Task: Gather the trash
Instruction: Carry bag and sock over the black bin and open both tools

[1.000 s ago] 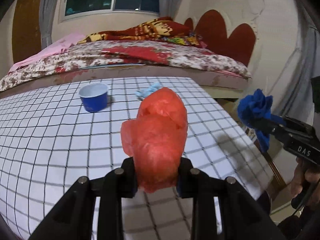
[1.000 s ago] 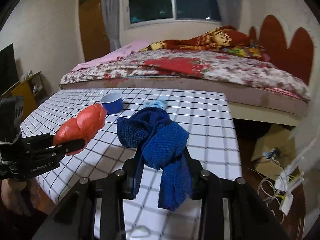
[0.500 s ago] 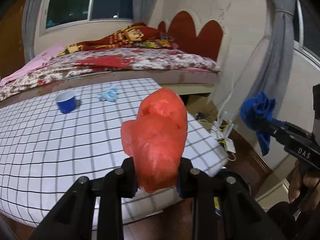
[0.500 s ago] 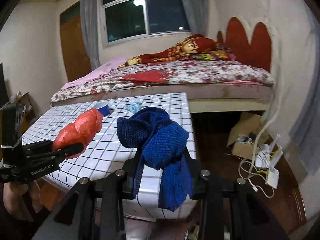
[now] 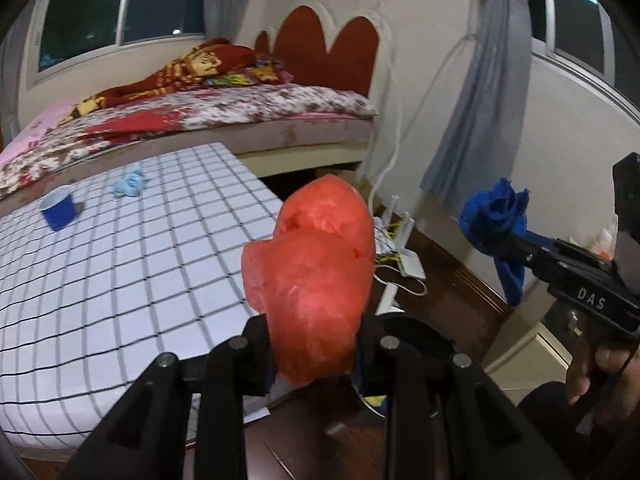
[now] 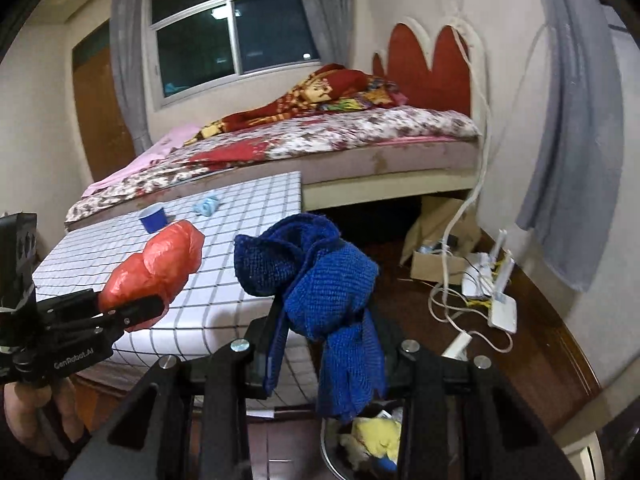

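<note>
My left gripper (image 5: 312,344) is shut on a crumpled red plastic bag (image 5: 316,280), held past the right edge of the checked table (image 5: 120,280); from the right wrist it shows as the left gripper (image 6: 136,312) with the red bag (image 6: 156,268). A knitted blue cloth (image 6: 320,280) hangs from my right gripper (image 6: 324,340), which is shut on it; the left wrist view has that right gripper (image 5: 516,246) and blue cloth (image 5: 496,220) at the right. Below the cloth stands a trash bin (image 6: 332,456) with yellow and blue scraps inside. Its dark rim (image 5: 412,332) peeks from behind the red bag.
On the table lie a blue cup (image 5: 59,210) and a light blue crumpled wad (image 5: 130,184). A bed (image 5: 220,120) stands behind. A cardboard box (image 6: 436,248), white cables and a router (image 6: 492,292) lie on the wooden floor by the curtained wall.
Both grippers have swung right, off the table, carrying the red bag and blue cloth. The table, cup and wad have slid left in view, and the trash bin has appeared below.
</note>
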